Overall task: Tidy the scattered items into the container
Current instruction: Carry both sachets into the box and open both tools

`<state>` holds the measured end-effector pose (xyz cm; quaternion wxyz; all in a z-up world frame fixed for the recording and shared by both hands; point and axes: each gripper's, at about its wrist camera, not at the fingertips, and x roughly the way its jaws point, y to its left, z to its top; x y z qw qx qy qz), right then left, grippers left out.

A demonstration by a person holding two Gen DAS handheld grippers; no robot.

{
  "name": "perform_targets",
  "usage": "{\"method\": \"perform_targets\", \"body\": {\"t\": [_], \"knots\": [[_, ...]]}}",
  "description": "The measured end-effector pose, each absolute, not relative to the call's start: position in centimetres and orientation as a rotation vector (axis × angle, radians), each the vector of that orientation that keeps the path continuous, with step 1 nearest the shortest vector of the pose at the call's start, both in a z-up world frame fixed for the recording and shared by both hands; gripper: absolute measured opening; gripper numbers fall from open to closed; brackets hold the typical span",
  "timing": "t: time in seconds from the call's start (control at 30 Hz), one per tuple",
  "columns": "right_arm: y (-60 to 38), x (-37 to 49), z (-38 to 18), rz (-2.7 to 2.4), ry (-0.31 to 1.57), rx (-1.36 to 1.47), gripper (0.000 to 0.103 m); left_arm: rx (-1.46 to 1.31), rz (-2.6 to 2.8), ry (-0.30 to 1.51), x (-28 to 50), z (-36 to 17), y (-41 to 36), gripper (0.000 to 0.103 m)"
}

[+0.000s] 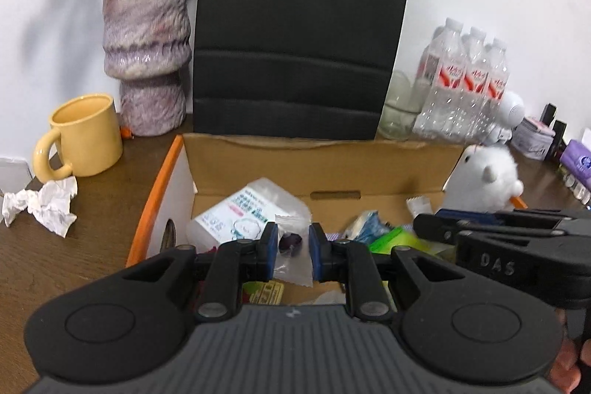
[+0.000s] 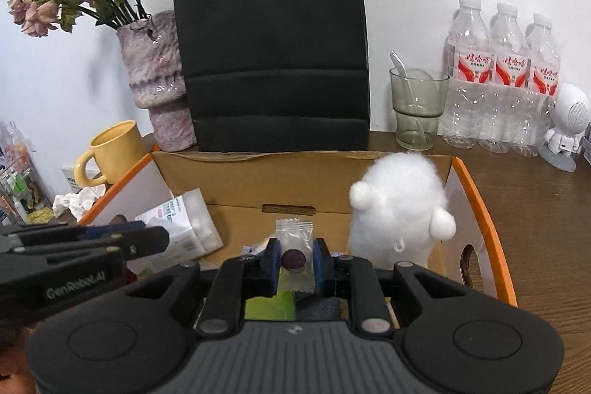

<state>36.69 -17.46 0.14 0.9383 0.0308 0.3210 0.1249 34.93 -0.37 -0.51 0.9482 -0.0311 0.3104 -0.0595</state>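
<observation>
Surface [image 2: 546,209] of dark wood carries a tall black paper bag [image 2: 273,36] against the white wall, with an open cardboard box [image 2: 306,176], orange along its rims, directly in front of it. Left of the bag stands a mottled purple vase [image 2: 157,80] of dried roses, a yellow mug [image 1: 86,135] beside it and crumpled white paper [image 1: 42,204] near the mug. Right of the bag are three shrink-wrapped water bottles [image 2: 502,80], a glass tumbler [image 2: 417,109] holding a spoon, and a small white robot figure [image 2: 567,128].

Inside the box, a fluffy white plush toy [image 2: 400,209] leans in the right corner, a white printed pouch [image 1: 236,215] lies at the left, and green and blue wrappers [image 1: 384,235] sit among the items already on the bottom.

Left tool [image 1: 291,252] hangs over the box with its blue pads parted and nothing between them; a clear packet lies below the gap. Right tool [image 2: 294,263] is above the middle of the box, its pads pressed to both sides of a small clear sachet [image 2: 295,237] with a dark purple ball inside
</observation>
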Motion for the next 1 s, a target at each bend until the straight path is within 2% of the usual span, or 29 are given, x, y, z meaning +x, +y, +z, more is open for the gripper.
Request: {"method": "perform_targets", "body": {"t": [0.07,0.1,0.13,0.17,0.2,0.23,0.3,0.43,0.5,0.67,1.0], "knots": [[-17.6,36.8,0.0,0.253,0.665,0.066,0.020,-0.056,-0.125,0.645,35.0,-0.7,-0.5,0.020],[-17.6,36.9,-0.1,0.248,0.668,0.063,0.021,-0.052,-0.123,0.648,35.0,-0.8,-0.6,0.025],[-17.5,36.9,-0.1,0.245,0.673,0.060,0.031,-0.050,-0.121,0.648,35.0,-0.8,-0.6,0.041],[-17.6,37.0,-0.2,0.245,0.677,0.061,0.044,-0.048,-0.115,0.646,35.0,-0.8,-0.7,0.050],[-17.7,37.0,-0.1,0.251,0.678,0.065,0.049,-0.044,-0.101,0.641,34.9,-0.7,-0.7,0.066],[-17.7,36.9,-0.1,0.258,0.677,0.070,0.054,-0.036,-0.083,0.635,34.8,-0.6,-0.7,0.074],[-17.9,36.8,0.2,0.245,0.671,0.061,0.058,-0.026,-0.050,0.624,34.7,-0.4,-0.5,0.086],[-18.5,36.7,0.5,0.236,0.659,0.079,0.075,-0.047,-0.024,0.617,34.7,0.0,0.3,0.103],[-18.7,36.5,0.7,0.229,0.652,0.081,0.083,-0.057,-0.010,0.605,34.6,0.2,0.6,0.103],[-19.0,36.2,1.0,0.240,0.647,0.104,0.091,-0.066,0.013,0.605,34.4,0.6,0.9,0.103],[-18.9,33.4,3.2,0.284,0.577,0.102,0.094,-0.096,-0.010,0.556,31.7,2.3,1.3,0.103]]}}
